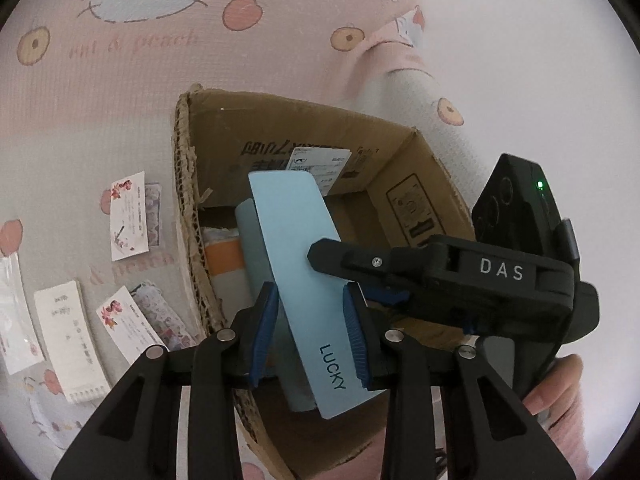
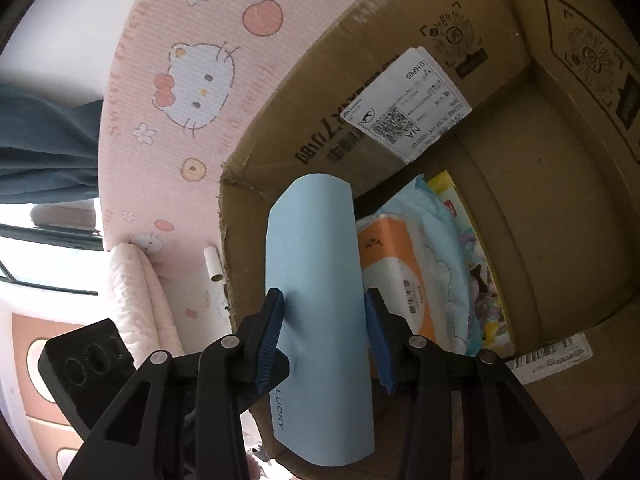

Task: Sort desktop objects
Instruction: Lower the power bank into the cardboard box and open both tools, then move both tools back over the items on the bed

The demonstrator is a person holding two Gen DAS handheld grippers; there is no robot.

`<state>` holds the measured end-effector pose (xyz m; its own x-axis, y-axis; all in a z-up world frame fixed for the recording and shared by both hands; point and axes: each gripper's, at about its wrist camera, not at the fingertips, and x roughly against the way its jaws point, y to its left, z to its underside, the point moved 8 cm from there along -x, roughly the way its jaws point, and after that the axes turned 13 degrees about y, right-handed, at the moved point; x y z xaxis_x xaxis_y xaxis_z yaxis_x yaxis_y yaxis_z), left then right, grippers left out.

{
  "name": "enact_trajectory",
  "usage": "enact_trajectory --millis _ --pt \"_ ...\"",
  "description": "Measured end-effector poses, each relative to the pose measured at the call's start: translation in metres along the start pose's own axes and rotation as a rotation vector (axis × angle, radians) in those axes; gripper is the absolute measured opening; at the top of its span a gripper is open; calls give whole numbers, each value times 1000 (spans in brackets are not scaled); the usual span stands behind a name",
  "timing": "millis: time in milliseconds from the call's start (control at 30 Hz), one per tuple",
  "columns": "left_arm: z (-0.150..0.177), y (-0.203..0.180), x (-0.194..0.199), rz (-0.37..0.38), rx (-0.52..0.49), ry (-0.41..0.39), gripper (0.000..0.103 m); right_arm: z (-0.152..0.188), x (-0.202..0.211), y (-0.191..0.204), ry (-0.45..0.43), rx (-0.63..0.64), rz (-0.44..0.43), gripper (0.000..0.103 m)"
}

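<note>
A light blue "LUCKY" notebook [image 1: 298, 264] is held over an open cardboard box [image 1: 404, 168]. My left gripper [image 1: 310, 320] is shut on its lower part. My right gripper [image 2: 324, 332] is shut on the same notebook [image 2: 316, 280], and it also shows in the left wrist view [image 1: 332, 264] coming in from the right. Inside the box [image 2: 560, 200] lie an orange-and-white tissue pack [image 2: 400, 272] and colourful packets [image 2: 472, 248].
A pink Hello Kitty mat [image 1: 120, 80] covers the surface. Left of the box lie sticker cards [image 1: 128, 216], a small notepad [image 1: 70, 340] and a clear packet [image 1: 16, 312]. A white paper roll [image 2: 214, 264] lies beside the box's left wall.
</note>
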<state>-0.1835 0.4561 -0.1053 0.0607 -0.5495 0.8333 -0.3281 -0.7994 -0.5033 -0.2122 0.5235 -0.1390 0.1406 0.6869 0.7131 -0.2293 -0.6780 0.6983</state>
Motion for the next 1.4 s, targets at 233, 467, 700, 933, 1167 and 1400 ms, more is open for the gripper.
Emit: enact_trajectory --millis 233,467,700,933,1167,1400 --pt "-5 -3 -6 6 10 5 36 0 -2 -17 31 34 158 39" --pt "-5 -5 -7 -10 3 11 36 1 -5 -25 63 -2 125 38" --pt "-6 3 -1 -23 29 -2 35 7 -17 -19 108 -42 76 31" --pt "-7 7 5 -25 39 -24 33 6 -16 -16 80 -29 115 31" --pt "0 -3 18 21 23 -41 36 19 10 5 21 42 215 31" --pt "12 -11 59 107 -2 -104 52 38 41 37 -51 85 220 31"
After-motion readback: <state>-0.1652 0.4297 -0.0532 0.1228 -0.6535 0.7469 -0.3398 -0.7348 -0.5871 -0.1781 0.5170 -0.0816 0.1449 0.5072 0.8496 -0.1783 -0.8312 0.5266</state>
